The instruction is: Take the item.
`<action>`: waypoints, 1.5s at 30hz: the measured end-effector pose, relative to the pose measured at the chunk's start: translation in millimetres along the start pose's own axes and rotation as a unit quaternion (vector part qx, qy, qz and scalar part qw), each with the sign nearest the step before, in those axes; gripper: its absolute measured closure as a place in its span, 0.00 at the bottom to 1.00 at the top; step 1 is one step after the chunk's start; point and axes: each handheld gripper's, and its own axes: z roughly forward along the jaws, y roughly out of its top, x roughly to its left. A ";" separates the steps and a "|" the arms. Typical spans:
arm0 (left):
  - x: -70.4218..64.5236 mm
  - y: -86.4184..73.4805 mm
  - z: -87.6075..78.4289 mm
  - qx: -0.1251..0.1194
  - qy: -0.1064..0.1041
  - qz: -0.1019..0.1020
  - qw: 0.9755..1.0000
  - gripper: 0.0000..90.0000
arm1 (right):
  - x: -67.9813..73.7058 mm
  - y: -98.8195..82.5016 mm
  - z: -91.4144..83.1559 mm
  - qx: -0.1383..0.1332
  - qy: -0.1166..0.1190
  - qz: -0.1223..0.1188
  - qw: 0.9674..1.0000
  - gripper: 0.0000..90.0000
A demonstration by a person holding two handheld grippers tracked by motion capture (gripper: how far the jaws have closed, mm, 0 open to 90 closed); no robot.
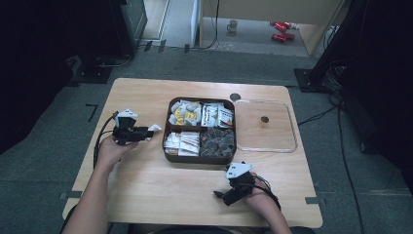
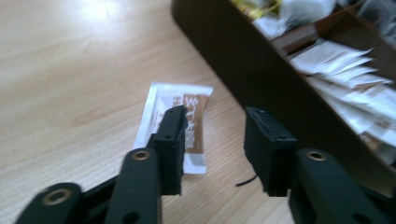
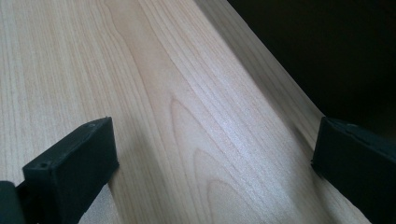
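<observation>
The right gripper holds its two black jaws wide apart with nothing between them. Beneath them lies the light wooden table, its grain running lengthwise. The table's edge runs diagonally at upper right, with darkness beyond it.

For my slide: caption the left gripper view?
Open left tool above a white-and-brown sachet lying on the table beside the brown tray.

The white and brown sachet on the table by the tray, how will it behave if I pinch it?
The sachet lies flat and thin on the table, so it is probably light and floppy. Its glossy wrapper may slip, and getting a jaw under it looks awkward.
</observation>
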 end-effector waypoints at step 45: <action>34.4 -58.1 -45.4 -0.046 0.075 -0.015 0.996 0.41 | 0.3 -0.1 -0.1 0.000 0.000 0.000 1.000 0.00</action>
